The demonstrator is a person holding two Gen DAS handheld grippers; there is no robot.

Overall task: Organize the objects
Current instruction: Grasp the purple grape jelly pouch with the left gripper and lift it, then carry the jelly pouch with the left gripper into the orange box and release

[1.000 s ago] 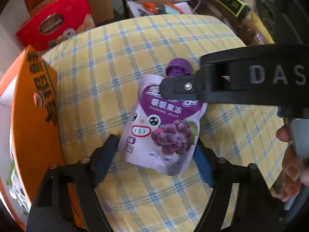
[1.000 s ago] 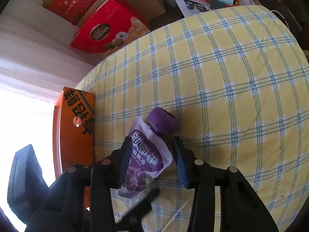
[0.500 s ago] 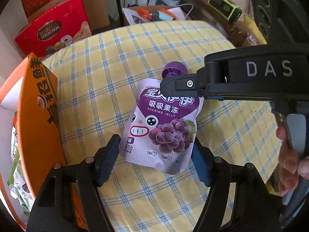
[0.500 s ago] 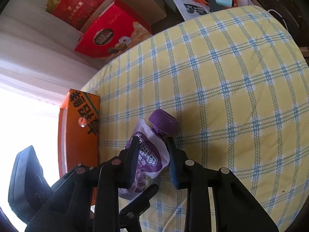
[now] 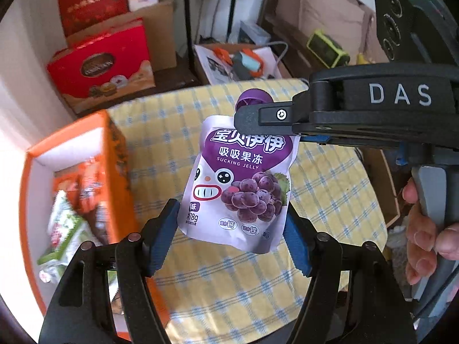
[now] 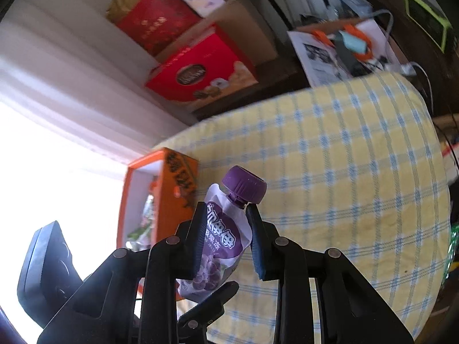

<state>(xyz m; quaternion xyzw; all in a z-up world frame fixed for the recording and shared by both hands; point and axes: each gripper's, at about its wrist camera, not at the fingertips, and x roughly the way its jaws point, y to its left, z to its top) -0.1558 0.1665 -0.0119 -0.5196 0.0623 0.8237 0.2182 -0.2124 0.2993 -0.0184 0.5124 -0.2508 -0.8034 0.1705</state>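
Note:
A purple grape jelly pouch [image 5: 238,183] with a purple cap [image 6: 243,184] hangs in the air above the yellow checked table [image 5: 229,286]. My right gripper [image 6: 225,223] is shut on the pouch's top, just below the cap, and shows from the side in the left wrist view [image 5: 264,120]. My left gripper [image 5: 231,238] is open, with its blue pads on either side of the pouch's bottom edge. An orange box [image 5: 117,177] with snack packets inside stands open at the left and also shows in the right wrist view [image 6: 169,189].
Red gift boxes [image 5: 100,63] and brown cartons stand on the floor beyond the table. A low stand with papers and orange tools [image 5: 241,60] is behind the table. A green-edged device [image 5: 327,48] sits at the back right.
My right gripper has closed on the pouch's top and lifted it off the table. The pouch now hangs upright. The left gripper rose with it, and the orange box's inside came into view.

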